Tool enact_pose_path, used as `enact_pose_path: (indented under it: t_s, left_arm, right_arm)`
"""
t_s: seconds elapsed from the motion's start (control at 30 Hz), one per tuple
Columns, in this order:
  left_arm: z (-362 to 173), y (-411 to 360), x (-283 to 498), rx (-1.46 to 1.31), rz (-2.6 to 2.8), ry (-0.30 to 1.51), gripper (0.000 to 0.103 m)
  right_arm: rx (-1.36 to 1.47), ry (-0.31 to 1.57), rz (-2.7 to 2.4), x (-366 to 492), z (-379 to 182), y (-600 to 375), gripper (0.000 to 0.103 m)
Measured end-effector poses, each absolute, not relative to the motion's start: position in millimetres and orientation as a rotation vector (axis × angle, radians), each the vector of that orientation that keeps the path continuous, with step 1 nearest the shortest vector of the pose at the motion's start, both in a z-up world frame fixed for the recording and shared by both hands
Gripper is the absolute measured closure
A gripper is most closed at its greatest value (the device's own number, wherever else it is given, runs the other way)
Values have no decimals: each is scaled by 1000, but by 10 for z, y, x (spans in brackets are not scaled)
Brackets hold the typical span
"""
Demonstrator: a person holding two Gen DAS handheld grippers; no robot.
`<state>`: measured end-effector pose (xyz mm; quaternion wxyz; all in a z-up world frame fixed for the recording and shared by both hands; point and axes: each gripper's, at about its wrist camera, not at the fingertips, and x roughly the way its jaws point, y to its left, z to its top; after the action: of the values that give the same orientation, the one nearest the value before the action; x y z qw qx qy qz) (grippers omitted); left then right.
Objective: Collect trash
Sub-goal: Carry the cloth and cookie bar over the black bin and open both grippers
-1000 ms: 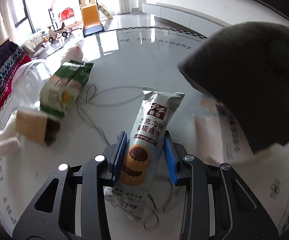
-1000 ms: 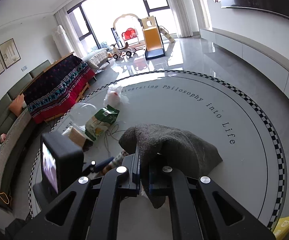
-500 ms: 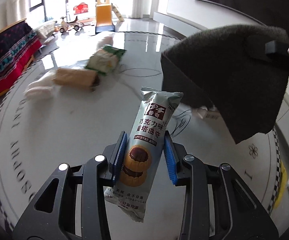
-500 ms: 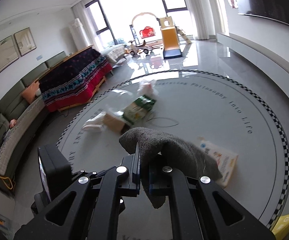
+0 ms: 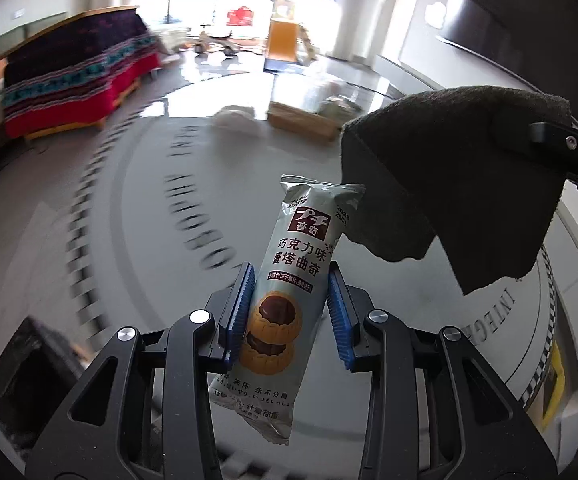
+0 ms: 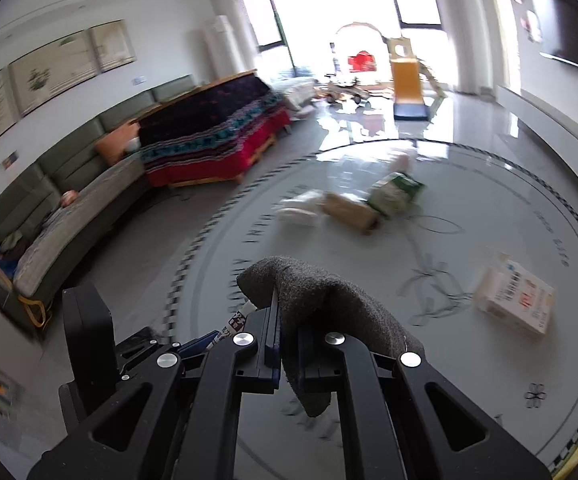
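Observation:
My left gripper (image 5: 289, 304) is shut on a grey cookie wrapper (image 5: 289, 280) with a tart picture, held upright well above the floor. My right gripper (image 6: 287, 344) is shut on a dark grey cloth (image 6: 329, 300), which hangs over its fingers; the cloth also shows in the left wrist view (image 5: 449, 168), just right of the wrapper. More trash lies on the round floor pattern: a brown cardboard box (image 6: 349, 210), a green bag (image 6: 397, 192), white crumpled plastic (image 6: 297, 210) and a white carton (image 6: 513, 300).
A red and dark patterned covered bench (image 6: 217, 136) and a green sofa (image 6: 69, 208) stand to the left. Toys and a yellow slide (image 6: 407, 80) are by the far windows. A black box (image 5: 29, 368) sits at lower left.
Both grippers have lifted and swung left, still holding the wrapper and the cloth. The floor trash now lies farther away and to the right.

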<state>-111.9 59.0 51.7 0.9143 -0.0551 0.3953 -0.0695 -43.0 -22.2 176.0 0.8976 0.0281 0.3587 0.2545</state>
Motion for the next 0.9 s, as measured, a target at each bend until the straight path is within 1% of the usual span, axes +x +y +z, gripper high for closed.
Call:
enact_pose_path:
  t_s: [0.17,0.33,0.6,0.9]
  left_arm:
    - [609,1091,-1533,-160,-28,762,67]
    - [586,1611,-2022,-205,106,741,67]
    - [401,2320,-2785,-327,334,728,67]
    - [92,2899,-3507,-415,607,786,67]
  right_arm:
    - [-4,705,640,-697,1949,284,97]
    - [-74,699,770,-992,1993,863,97]
    - [-234,733,990,-1605,1783,1762,97]
    - [-330,912,1185,-2013,1337,2661,97]
